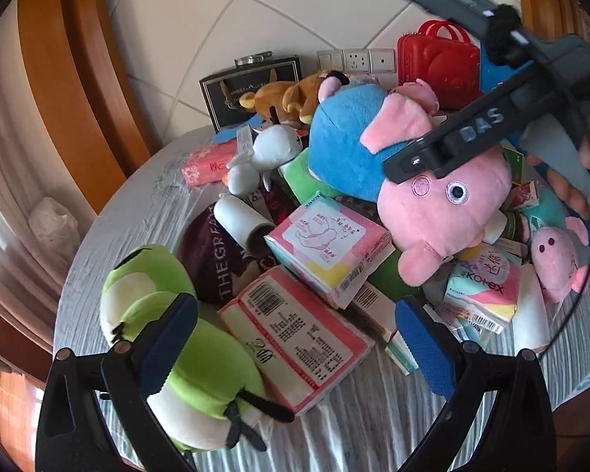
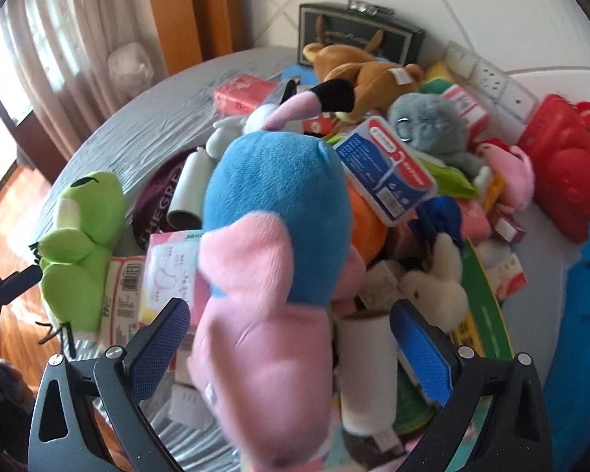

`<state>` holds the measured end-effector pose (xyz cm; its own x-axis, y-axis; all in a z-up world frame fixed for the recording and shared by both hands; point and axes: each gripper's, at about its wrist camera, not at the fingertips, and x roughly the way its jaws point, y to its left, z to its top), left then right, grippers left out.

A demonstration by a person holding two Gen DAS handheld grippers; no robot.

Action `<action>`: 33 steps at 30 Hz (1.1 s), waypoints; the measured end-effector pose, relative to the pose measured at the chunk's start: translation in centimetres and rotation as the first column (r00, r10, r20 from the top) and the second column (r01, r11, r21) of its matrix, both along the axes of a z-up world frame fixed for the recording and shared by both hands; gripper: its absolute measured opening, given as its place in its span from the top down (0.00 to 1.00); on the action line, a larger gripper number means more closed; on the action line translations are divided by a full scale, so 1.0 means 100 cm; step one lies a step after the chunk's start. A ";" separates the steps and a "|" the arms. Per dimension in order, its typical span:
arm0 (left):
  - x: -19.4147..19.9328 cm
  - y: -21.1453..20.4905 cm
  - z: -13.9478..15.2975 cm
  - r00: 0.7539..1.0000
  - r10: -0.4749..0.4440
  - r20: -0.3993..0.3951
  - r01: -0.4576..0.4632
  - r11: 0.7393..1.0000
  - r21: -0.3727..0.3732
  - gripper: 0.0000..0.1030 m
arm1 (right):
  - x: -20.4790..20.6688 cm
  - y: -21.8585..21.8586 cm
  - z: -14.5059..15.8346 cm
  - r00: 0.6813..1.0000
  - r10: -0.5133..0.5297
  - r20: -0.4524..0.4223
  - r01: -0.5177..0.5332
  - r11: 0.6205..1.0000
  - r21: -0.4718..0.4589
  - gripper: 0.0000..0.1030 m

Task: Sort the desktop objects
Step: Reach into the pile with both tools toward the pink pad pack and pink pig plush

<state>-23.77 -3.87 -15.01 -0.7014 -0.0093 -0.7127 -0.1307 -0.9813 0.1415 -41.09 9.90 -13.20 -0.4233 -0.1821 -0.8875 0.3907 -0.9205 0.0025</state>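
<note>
Where toys crowd round table (image 1: 145, 196), grey wrinkled cloth, white tiled wall (image 1: 200, 11)

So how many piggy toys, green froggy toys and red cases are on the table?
Pig toys: 3 (big pink-and-blue pig, small pig, little pink pig by the case)
Green frog toys: 1 (green frog)
Red cases: 1 (red case)
Total: 5

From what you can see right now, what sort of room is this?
Probably a room in a home: a round cloth-covered table against a white tiled wall, sheer window curtains, and wall sockets.
</note>
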 end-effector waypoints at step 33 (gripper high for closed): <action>-0.109 0.009 -0.063 0.949 0.186 0.253 -0.240 0.950 0.202 0.19 | 0.063 0.107 0.024 0.994 -0.087 -0.069 0.062 0.953 -0.298 0.48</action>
<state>-34.66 -2.96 -21.28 -0.5194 0.0406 -0.8536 0.0824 -0.9918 -0.0973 -34.79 20.62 -10.79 -0.5130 -0.3958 -0.7617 0.3310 -0.9099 0.2499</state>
